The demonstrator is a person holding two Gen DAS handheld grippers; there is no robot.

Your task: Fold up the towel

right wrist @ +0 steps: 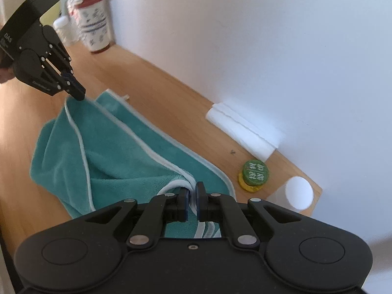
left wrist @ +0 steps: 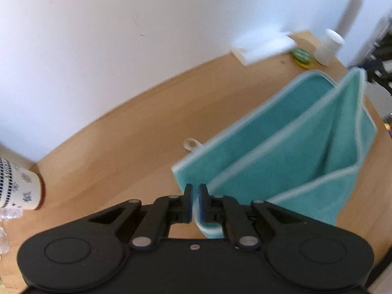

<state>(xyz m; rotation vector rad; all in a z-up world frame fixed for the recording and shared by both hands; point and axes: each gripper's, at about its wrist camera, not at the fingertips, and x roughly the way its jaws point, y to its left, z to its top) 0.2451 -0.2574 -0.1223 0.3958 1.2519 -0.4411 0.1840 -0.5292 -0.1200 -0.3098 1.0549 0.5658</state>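
Flanking towel: mug; caps

A towel lies partly on a desk that runs along a wall, with the left gripper at one lifted corner and the right gripper at another. Behind the towel, against the wall, sits a folded cloth. Beside it are a stack of two lids and a bottle; a mug stands at the desk's opposite end.

One towel, two grippers, one patterned jar, perhaps two stacked lids.
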